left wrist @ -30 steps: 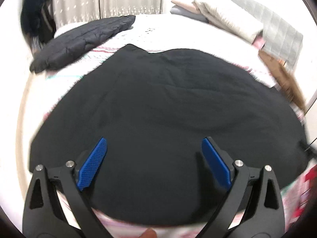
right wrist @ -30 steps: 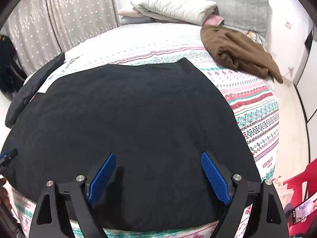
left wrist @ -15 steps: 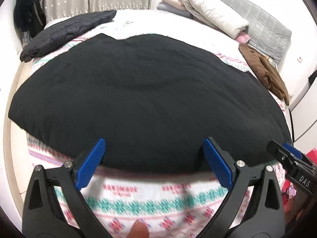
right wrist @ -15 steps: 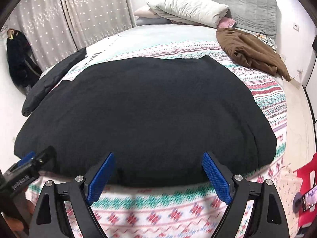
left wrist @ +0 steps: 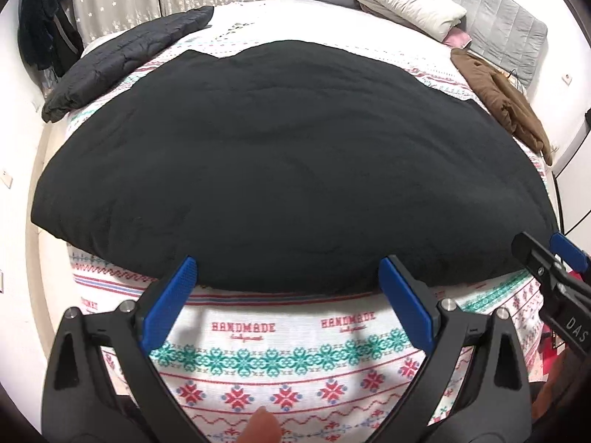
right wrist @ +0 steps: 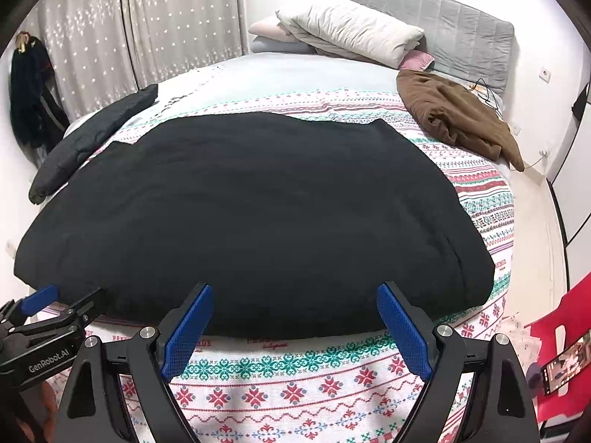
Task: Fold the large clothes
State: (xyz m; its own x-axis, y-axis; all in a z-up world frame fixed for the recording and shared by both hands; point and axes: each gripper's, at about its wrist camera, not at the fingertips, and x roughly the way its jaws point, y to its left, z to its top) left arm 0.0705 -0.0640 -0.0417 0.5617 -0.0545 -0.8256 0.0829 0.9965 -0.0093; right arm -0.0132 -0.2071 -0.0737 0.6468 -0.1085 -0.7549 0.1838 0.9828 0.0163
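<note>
A large black garment (left wrist: 280, 162) lies spread flat on the patterned bedspread (left wrist: 295, 361); it also shows in the right wrist view (right wrist: 255, 214). My left gripper (left wrist: 286, 269) is open and empty, its blue fingertips just at the garment's near edge. My right gripper (right wrist: 293, 293) is open and empty, also at the near edge, further right. The right gripper shows at the right edge of the left wrist view (left wrist: 550, 262). The left gripper shows at the lower left of the right wrist view (right wrist: 59, 301).
A dark quilted jacket (left wrist: 122, 59) lies at the bed's far left. A brown garment (right wrist: 454, 118) lies at the far right. Pillows (right wrist: 351, 29) and a grey headboard (right wrist: 461, 29) are at the back. A red chair (right wrist: 561, 332) stands at the right.
Both grippers have pulled back from above the garment toward the foot of the bed. Their fingertips now sit at its near edge, with bare bedspread below.
</note>
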